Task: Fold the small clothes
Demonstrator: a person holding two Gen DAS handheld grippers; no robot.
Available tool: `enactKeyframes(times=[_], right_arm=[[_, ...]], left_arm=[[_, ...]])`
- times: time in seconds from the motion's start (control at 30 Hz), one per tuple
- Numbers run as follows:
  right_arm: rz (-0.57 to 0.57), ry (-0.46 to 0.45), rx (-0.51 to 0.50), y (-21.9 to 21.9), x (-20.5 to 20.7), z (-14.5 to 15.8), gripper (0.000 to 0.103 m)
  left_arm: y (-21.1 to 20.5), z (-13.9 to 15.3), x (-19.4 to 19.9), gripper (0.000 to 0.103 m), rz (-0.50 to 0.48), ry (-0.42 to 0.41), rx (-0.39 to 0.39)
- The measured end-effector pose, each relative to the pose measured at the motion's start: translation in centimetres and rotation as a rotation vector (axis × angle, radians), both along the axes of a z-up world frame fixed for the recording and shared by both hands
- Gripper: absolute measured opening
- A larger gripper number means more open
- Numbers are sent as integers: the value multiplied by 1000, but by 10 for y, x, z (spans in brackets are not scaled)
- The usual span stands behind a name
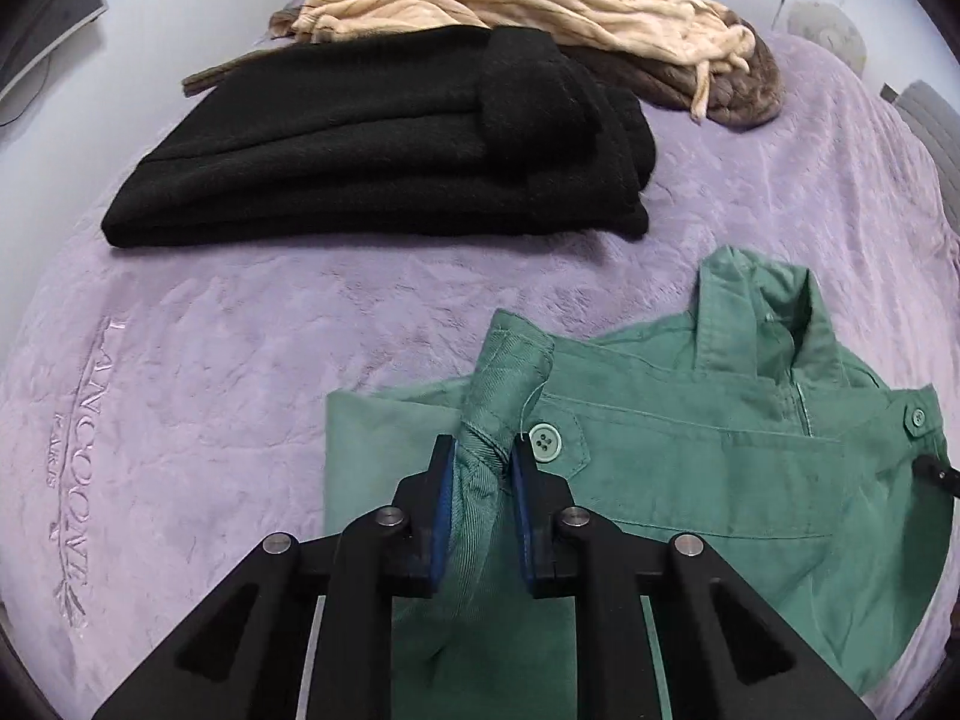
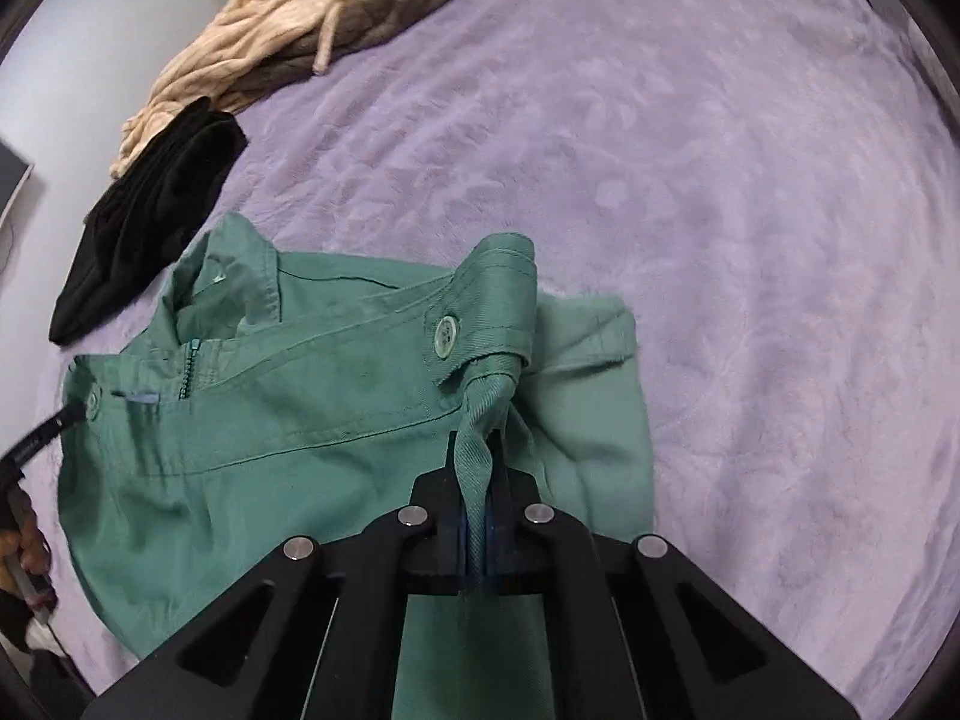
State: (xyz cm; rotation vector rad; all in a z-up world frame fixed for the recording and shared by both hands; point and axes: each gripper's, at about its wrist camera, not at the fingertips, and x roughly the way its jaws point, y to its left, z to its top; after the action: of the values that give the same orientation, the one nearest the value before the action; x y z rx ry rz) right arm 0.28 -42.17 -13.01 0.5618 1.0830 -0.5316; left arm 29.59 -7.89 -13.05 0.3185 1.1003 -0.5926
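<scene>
1. Lilac plush blanket [image 1: 252, 324] covers the bed in both views; an embroidered "LANCÔME PARIS" logo [image 1: 75, 468] runs along its surface at about 9 o'clock in the left wrist view.
2. A green garment [image 1: 720, 480] lies on the blanket in the lower half of each view (it has a collar, a zipper and button tabs, so it looks like a small jacket).
3. The left claw [image 1: 480, 450] is clamped on a bunched fold of the green fabric, which rises between its blue pads [image 1: 443, 510]. A pale green button [image 1: 543, 441] sits just beside the right-hand pad.
4. The right claw [image 2: 477, 450] is closed on a narrow strip of the same garment, pinched tight between its pads and pulled up from a buttoned tab [image 2: 480, 324] at about 12 o'clock from the fingertips.
5. In the right wrist view the collar [image 2: 234, 276] stands open toward 10 o'clock, with the zipper [image 2: 191, 369] below it.
6. A folded black knit [image 1: 390, 138] rests on the blanket toward 11 o'clock in the left wrist view, well apart from the green garment.
7. Behind it, at 12 o'clock, a crumpled cream and brown garment [image 1: 540, 18] lies in a heap, touching the black knit's far edge.
8. The tip of the other claw shows at the 3 o'clock edge of the left wrist view, and at 9 o'clock in the right wrist view.
</scene>
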Motion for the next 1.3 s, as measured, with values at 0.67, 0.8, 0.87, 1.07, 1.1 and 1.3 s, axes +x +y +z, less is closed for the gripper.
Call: enactKeyframes(times=[0.67, 0.8, 0.87, 1.07, 1.1, 1.3], right_arm=[[-3, -111, 81, 30, -26, 17, 39], [173, -161, 250, 108, 2, 3, 39], [243, -144, 283, 142, 16, -13, 39], [266, -24, 186, 141, 0, -44, 34], [230, -10, 166, 127, -11, -44, 34], [-26, 45, 92, 32, -85, -49, 10]], left_arm=[[48, 35, -23, 67, 35, -121, 41], [24, 18, -75, 67, -30, -22, 2], [14, -4, -98, 67, -48, 8, 34], [43, -40, -110, 67, -25, -27, 125], [53, -39, -106, 67, -23, -35, 118], [77, -38, -97, 68, -19, -124, 219]])
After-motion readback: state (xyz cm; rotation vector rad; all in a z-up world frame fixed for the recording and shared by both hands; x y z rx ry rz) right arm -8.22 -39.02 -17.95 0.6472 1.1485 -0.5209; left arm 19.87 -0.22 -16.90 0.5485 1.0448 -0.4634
